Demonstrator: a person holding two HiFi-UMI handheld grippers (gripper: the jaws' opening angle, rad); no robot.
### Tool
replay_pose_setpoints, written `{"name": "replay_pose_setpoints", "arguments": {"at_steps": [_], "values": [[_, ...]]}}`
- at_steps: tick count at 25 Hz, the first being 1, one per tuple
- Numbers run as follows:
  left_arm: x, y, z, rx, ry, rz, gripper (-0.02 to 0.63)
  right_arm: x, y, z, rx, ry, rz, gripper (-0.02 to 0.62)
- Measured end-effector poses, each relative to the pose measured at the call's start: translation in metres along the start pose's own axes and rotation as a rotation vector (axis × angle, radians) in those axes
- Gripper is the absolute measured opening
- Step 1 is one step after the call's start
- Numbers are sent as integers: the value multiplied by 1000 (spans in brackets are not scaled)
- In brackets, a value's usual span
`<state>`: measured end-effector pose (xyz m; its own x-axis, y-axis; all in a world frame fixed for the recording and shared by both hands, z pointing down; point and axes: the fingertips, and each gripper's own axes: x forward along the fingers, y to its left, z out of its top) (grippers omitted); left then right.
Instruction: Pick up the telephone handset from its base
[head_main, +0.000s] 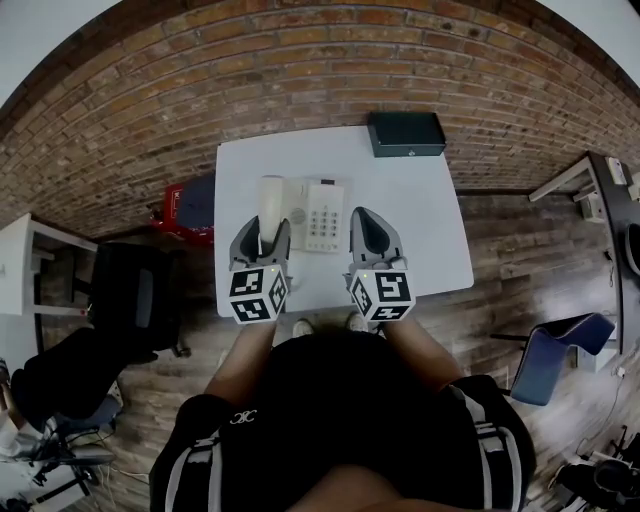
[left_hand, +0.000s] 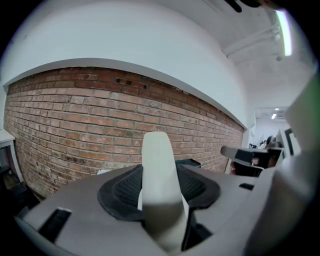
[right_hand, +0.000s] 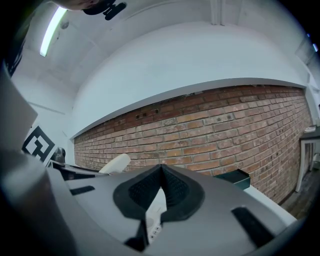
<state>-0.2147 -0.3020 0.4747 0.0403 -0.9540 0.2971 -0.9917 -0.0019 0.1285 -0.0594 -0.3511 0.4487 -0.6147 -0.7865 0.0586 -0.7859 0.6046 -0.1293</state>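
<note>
A cream telephone handset (head_main: 270, 203) lies over the left side of its white base (head_main: 322, 215), which has a keypad and stands mid-table. My left gripper (head_main: 262, 234) is shut on the handset's near end. In the left gripper view the handset (left_hand: 159, 170) rises between the dark pads (left_hand: 122, 187) against the brick wall. Whether it has left the cradle I cannot tell. My right gripper (head_main: 366, 224) hovers just right of the base, shut and holding nothing. In the right gripper view its tips (right_hand: 161, 170) meet, and the handset (right_hand: 114, 163) shows at the left.
The white table (head_main: 420, 230) backs onto a brick wall (head_main: 300, 70). A dark green box (head_main: 405, 133) sits on the far right corner. A red object (head_main: 172, 207) and a black chair (head_main: 135, 295) stand to the left, a blue chair (head_main: 555, 355) to the right.
</note>
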Motion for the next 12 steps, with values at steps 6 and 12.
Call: {"name": "replay_pose_setpoints", "arguments": {"at_steps": [6,12], "values": [[2,-4,-2,-12,13,-26,212,3,2,3,8,-10,2,-3],[4,-6,1,-4,8,-30,212,6,2,0,4,9,2,-2]]}}
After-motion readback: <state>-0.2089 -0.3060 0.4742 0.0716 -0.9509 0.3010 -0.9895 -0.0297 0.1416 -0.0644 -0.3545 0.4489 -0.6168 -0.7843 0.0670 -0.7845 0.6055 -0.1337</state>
